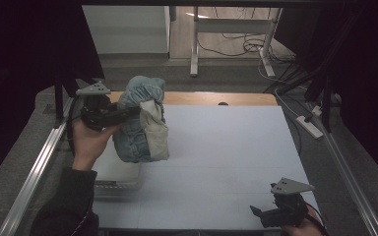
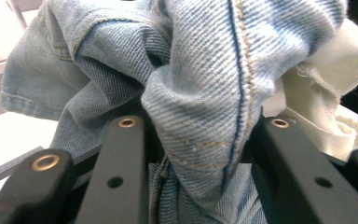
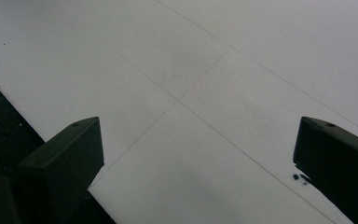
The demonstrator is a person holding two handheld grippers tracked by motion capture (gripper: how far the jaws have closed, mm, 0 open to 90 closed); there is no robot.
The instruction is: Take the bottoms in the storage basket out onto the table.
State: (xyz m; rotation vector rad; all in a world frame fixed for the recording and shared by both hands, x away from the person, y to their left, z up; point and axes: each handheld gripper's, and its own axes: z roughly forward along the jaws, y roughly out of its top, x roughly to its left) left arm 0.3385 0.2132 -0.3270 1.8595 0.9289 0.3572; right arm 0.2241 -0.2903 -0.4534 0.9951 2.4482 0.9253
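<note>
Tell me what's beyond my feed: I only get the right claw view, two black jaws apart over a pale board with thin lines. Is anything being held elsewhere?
Observer: Yes. The left claw is shut on a bunch of light blue jeans, lifted above the table's left side.
Operator: How firm does that grip look?
Observer: In the left claw view a thick fold of denim with a stitched seam is pinched between the two jaws.
Operator: And where is my claw on the table?
Observer: The right claw sits at the near right corner, jaws open with nothing between them, well apart from the jeans.
</note>
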